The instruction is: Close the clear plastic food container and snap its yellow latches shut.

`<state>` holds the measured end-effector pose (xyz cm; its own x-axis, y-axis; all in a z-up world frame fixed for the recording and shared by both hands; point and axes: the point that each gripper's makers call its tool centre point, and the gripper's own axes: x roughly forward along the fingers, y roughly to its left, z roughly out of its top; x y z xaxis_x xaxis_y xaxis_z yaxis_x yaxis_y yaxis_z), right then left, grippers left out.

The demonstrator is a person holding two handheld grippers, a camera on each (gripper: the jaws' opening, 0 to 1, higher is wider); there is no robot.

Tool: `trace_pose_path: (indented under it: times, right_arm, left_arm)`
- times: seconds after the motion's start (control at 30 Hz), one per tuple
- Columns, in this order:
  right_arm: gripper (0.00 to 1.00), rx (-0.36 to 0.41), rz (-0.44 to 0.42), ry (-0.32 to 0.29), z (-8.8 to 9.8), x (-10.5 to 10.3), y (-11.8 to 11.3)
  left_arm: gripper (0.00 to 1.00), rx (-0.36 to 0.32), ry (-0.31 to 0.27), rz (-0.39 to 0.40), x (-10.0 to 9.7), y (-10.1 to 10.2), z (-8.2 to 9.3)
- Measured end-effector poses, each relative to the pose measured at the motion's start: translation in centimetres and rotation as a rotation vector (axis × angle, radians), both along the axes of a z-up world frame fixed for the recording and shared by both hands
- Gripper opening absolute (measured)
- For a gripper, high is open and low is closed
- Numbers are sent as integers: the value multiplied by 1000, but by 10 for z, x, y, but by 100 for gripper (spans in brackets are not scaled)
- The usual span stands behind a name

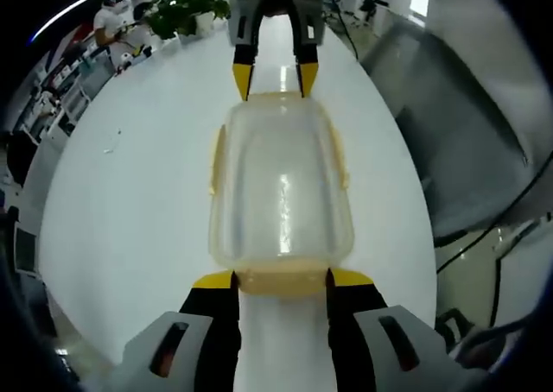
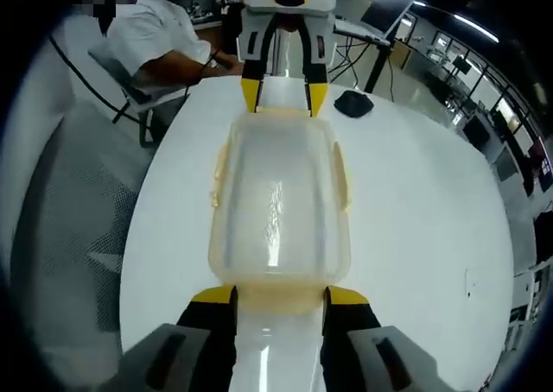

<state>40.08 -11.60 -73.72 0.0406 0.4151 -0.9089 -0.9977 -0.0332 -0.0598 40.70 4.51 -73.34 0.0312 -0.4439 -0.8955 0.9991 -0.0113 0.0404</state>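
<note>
Fingertips [image 1: 216, 280] of the left gripper [image 1: 282, 279] and right gripper [image 2: 278, 295] narrowly straddle opposite end latches of the lidded clear container [image 1: 281, 193]; its long axis runs between them, equally near both.

Glossy white table [image 1: 130, 193], rounded at its edges, seen also in the right gripper view [image 2: 415, 219]. Carried a clear plastic food container [image 1: 281, 193] near its middle, lid on, yellow latches [image 1: 281, 281] at sides and ends. Bore a potted green plant [image 1: 186, 10] at one far end, a small dark object [image 2: 352, 104] near the other.
</note>
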Motion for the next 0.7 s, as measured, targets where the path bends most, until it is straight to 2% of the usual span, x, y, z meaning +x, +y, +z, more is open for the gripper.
trace_pose_path:
  times: [0.33, 0.7]
  right_arm:
    - [36, 22, -13, 16, 24, -7, -25]
    - [36, 15, -28, 5, 35, -9, -63]
  left_arm:
    - [36, 9, -8, -11, -4, -25, 24]
    - [36, 1, -16, -19, -3, -64, 33]
